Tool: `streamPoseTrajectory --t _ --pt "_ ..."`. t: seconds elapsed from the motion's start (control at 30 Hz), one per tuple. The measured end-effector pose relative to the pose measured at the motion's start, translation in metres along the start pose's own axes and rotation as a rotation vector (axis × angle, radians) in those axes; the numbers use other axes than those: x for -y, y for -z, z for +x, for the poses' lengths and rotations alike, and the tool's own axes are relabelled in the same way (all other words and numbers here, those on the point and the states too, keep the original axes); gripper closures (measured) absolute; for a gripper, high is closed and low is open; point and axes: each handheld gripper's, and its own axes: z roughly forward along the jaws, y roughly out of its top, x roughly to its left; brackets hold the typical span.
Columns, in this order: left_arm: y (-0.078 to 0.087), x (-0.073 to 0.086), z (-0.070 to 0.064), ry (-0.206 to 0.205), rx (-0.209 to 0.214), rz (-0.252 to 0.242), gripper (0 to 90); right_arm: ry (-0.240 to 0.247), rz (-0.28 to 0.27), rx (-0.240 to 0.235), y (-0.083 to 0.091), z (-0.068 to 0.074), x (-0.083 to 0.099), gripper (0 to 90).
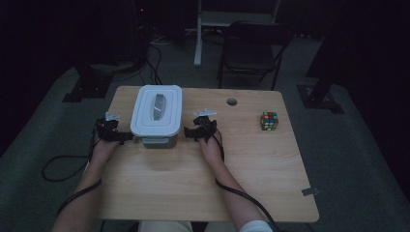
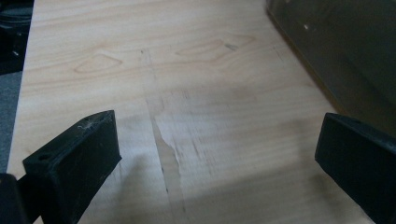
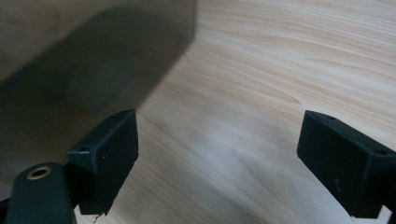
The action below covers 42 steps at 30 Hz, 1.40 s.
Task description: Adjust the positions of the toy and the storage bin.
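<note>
Forearms flank the lidded box point(image 1: 156, 115), each hand-held gripper point(image 1: 126, 137) point(image 1: 187, 132) released beside it.

A Rubik's cube point(image 1: 270, 121) sits on the desk point(image 1: 193, 183) right of the frame's centre, well apart from everything else. A small round hole point(image 1: 232, 102) marks the desk near its far edge. A dark folding chair point(image 1: 251, 50) stands on the grey floor point(image 1: 348, 145) at upper centre, beside a white post point(image 1: 198, 34). A scrap of tape point(image 1: 310, 191) clings to the desk's lower right edge.
</note>
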Motion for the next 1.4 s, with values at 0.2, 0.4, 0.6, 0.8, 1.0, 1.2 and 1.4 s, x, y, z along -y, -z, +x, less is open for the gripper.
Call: streamPoseTrajectory --t 0.2,0.4,0.6,0.8,1.0,1.2,1.4 --pt "0.004 -0.012 -0.001 -0.015 -0.022 -0.008 0.7 -0.031 0.002 -0.025 -0.008 0.001 -0.011 12.7" --pt "0.006 -0.022 -0.008 -0.07 -0.06 -0.009 0.7 -0.026 -0.003 -0.05 -0.009 0.002 -0.017 12.7" --pt "0.003 -0.027 -0.017 -0.062 -0.025 -0.008 0.8 -0.025 0.001 -0.067 -0.009 0.002 -0.017 12.7" --pt "0.003 -0.028 -0.022 -0.052 0.001 -0.018 0.7 -0.007 0.0 -0.075 -0.006 -0.001 -0.016 13.5" --pt "0.005 -0.027 -0.03 -0.042 0.001 -0.012 0.8 -0.019 -0.035 -0.124 0.001 -0.006 -0.014 16.2" --pt "0.007 -0.027 -0.033 -0.04 0.004 -0.007 0.8 0.005 -0.027 -0.157 0.005 -0.008 -0.01 16.2" --pt "0.007 -0.029 -0.037 -0.036 0.011 -0.005 0.8 0.011 -0.036 -0.136 0.008 -0.009 -0.008 17.7"
